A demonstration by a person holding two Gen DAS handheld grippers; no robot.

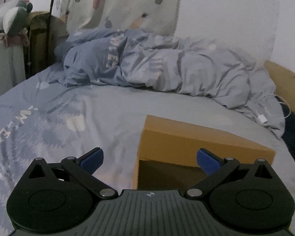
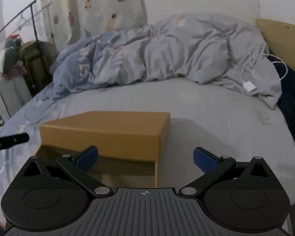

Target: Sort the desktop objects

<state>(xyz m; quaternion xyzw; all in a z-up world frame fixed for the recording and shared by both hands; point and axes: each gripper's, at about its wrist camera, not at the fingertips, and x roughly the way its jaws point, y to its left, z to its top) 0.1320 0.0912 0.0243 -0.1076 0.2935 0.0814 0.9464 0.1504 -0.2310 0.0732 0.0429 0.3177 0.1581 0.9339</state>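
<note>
Bed (image 1: 112,106) fills both your views, grey-blue sheet with pale print. A crumpled duvet (image 1: 167,66) is heaped along the far side, against the wall. A pineapple-print curtain (image 1: 125,4) hangs behind it. At far left you have a plush toy (image 1: 17,17) perched on clutter, with a dark rack behind. A wooden headboard (image 2: 281,39) runs along the right. A white cable (image 2: 265,68) with its plug lies on the duvet's right end, beside a dark navy cloth (image 2: 293,102).

The box (image 1: 196,141) is cardboard and sits on the sheet, well short of the duvet. Its lid stands half raised, the near side gaping and dark inside; you cannot tell what it contains. Nothing lies between you and the box.

Your left gripper (image 1: 149,160) is spread wide and empty. Its right finger overlaps the box's front edge in view, its left finger sits over bare sheet; contact cannot be told.

Your right gripper (image 2: 145,160) is also wide and empty, the left finger in front of the box's opening, the right over sheet. A black part of the other tool (image 2: 9,140) pokes in at the left edge of the right view, just left of the box.
</note>
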